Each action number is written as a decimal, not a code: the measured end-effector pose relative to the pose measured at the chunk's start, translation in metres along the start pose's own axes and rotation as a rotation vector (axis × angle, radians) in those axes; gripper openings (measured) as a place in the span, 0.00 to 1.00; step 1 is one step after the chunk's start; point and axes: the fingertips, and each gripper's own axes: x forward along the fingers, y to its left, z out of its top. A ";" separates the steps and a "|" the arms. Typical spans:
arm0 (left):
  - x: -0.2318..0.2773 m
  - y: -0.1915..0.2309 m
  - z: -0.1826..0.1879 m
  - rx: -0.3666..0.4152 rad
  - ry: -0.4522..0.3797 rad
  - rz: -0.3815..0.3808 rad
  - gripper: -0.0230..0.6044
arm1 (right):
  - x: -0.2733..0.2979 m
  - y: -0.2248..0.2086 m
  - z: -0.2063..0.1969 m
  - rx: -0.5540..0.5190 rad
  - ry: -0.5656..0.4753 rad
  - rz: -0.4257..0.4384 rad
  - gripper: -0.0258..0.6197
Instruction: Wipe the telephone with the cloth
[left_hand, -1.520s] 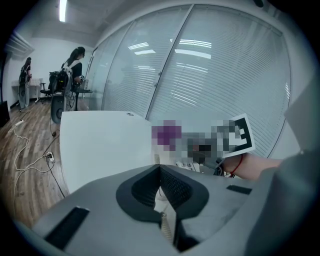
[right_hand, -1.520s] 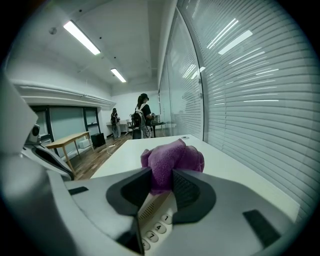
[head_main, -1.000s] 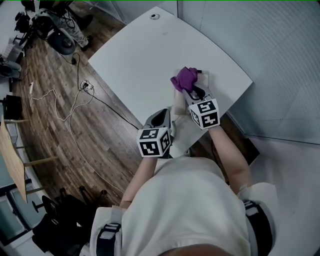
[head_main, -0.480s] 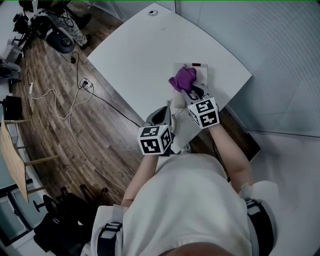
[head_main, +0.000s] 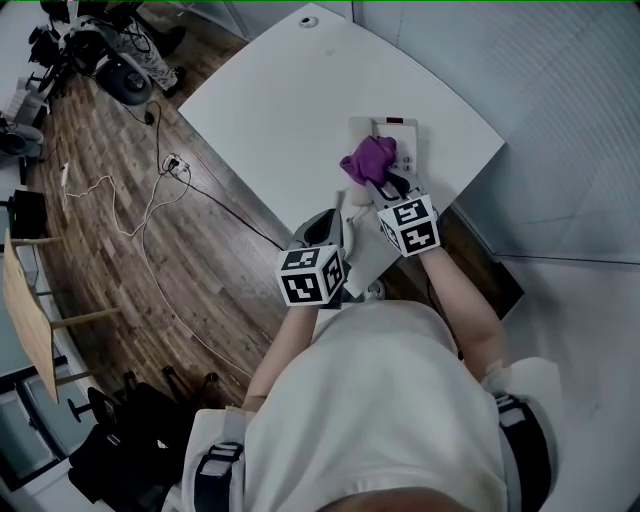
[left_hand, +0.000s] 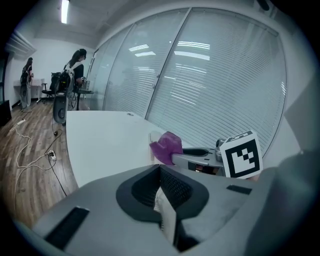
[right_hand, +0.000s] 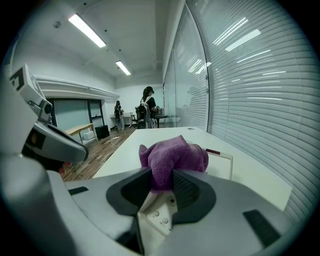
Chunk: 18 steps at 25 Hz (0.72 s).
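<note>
Here we hold the right gripper (head_main: 380, 188) with its fingers (right_hand: 192, 189) clamped on the purple cloth (head_main: 368, 158). The cloth sits bunched on top of the white telephone (head_main: 408, 140), near the tabletop (head_main: 280, 100) edge by the glass wall (head_main: 560, 120). Our left gripper (head_main: 336, 226) is just beside the right one, its fingers (left_hand: 181, 189) closed on a thin white edge of the telephone.

Left gripper (left_hand: 162, 197) and right gripper (right_hand: 161, 182) tilt downward side by side, jaws clamped.
</note>
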 end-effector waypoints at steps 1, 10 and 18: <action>-0.002 0.000 0.000 -0.001 0.000 0.001 0.07 | -0.001 0.001 -0.002 0.001 0.004 0.001 0.24; -0.009 -0.002 -0.009 -0.013 -0.004 0.005 0.07 | -0.011 0.016 -0.022 0.001 0.036 0.022 0.24; -0.008 -0.009 -0.016 -0.020 -0.008 0.003 0.07 | -0.015 0.022 -0.045 0.024 0.073 0.050 0.24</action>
